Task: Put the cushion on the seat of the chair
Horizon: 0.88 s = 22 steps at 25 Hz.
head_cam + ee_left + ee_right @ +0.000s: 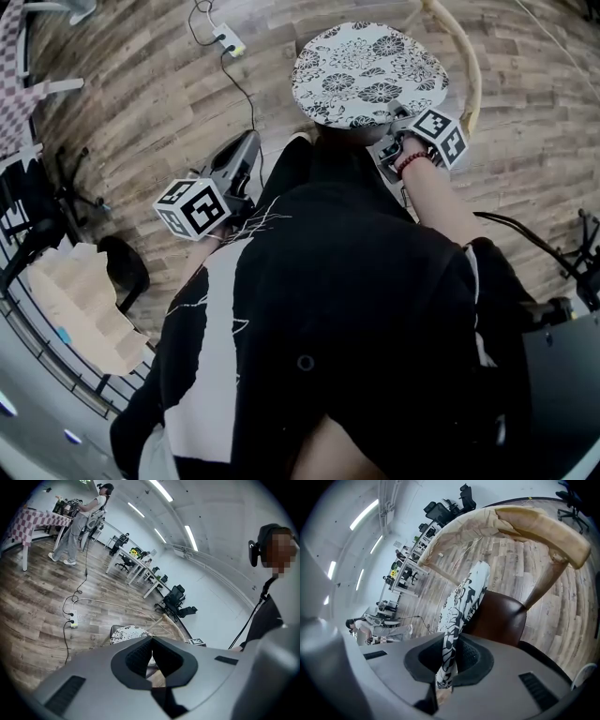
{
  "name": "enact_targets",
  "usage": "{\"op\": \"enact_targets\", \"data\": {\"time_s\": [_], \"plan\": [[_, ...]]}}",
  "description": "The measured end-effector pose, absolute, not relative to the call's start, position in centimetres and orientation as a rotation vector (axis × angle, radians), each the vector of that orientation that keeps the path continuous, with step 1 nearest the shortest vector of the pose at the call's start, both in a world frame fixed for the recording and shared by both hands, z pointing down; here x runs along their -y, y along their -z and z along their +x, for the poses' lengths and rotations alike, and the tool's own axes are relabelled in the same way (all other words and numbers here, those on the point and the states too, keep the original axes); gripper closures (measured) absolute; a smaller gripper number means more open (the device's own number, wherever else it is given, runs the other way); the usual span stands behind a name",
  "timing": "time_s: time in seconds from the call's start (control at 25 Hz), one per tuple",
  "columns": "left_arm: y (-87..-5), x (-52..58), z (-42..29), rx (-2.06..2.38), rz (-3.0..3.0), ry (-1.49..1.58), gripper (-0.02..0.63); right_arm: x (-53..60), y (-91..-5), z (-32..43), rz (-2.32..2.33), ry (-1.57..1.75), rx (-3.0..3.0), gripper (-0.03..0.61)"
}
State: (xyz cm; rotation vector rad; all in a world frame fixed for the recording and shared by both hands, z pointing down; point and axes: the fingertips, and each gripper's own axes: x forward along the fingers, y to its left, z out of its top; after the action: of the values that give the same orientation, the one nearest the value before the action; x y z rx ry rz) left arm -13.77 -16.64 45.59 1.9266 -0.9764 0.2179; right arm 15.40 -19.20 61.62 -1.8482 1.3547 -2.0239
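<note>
Fingers point(469, 657) of the right gripper point(452, 644) are clamped on the rim of the cushion point(464, 597), with the fabric pinched flat between the pads. The cushion is round, white with a black floral print. The right gripper view sees it edge-on, running out from the jaws over the brown seat point(501, 616) of the chair point(525, 522). Can't tell whether its far edge touches the seat.

From the head view the cushion hides the seat entirely. Only the chair's curved wooden back rail shows, arcing past the cushion's right side. The right gripper grips the cushion's near right edge, marker cube toward the person.

Left gripper point(152, 638): fingers point(138, 657) closed tip to tip, nothing between them. It sits left of the person's body, well apart from the cushion and pointing toward it. The left gripper view shows cushion and chair small, just past the jaw tips.

Further out:
- wood-plank floor point(141, 84)
- a white power strip point(228, 39) with a black cable, left of the chair
- a checked-cloth table point(37, 524) with a person point(79, 527) standing at it
- rows of desks and black office chairs point(176, 599) along the far wall
</note>
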Motion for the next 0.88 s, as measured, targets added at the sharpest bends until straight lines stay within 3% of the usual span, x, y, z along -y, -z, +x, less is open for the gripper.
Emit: {"op": "enact_targets", "data": {"time_s": [0.88], "plan": [[-46.9,16.6,-13.0,0.975,1.885,-0.26,0.6,16.7,-66.6,16.9,-1.882,2.215,-1.409,0.552]]}}
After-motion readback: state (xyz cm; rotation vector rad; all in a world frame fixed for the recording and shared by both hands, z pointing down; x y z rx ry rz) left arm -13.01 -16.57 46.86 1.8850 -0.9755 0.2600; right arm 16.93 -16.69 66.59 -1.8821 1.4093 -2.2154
